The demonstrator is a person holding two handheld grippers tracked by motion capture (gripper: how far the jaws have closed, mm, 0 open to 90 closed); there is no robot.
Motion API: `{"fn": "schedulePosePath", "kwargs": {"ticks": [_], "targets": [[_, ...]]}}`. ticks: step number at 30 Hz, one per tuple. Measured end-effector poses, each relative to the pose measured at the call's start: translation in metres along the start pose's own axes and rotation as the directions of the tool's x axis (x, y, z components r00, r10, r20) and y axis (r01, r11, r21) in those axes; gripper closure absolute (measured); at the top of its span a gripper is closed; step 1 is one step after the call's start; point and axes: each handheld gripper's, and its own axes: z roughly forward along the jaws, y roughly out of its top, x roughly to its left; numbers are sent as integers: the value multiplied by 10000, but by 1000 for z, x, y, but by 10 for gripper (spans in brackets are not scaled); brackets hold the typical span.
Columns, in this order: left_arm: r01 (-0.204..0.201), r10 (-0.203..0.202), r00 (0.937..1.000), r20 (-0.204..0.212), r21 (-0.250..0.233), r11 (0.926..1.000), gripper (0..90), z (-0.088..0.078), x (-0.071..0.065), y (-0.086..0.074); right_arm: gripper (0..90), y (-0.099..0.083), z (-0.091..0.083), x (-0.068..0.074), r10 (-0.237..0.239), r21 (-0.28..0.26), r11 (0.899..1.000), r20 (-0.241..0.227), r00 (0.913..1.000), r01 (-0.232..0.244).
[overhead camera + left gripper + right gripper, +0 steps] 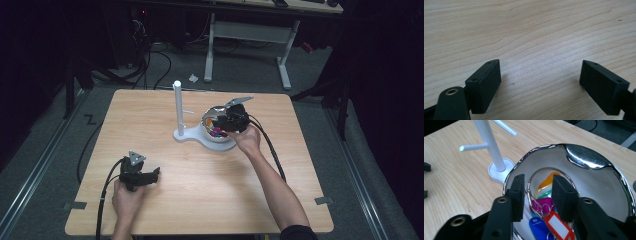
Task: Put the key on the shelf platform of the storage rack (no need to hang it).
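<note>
jaws of my right gripper point(536, 195) stand half open, pads clear, straddling the key tags point(549, 217) inside the steel bowl point(584, 160) beside the white stand point(490, 147). light, loose and slippery, i reckon; best pinched by the wire ring point(534, 201). left gripper point(540, 82) open, well off the bowl.

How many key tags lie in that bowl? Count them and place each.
5, maybe more hidden: all in the bowl. Orange tag farthest, green tag below it, magenta tag mid-bowl, blue tag and red tag nearest.
</note>
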Motion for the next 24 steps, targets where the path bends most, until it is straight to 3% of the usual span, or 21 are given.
{"fn": "schedulePosePath", "kwargs": {"ticks": [11,24], "targets": [[-1,1,10000,1,0,10000,178,0,0,0,520,-7,-23,-3,314,-724,9969,59,9995,-309],[0,0,10000,1,1,10000,178,0,0,0,513,-17,-56,-9,644,-1350,9892,456,9969,-577]]}}
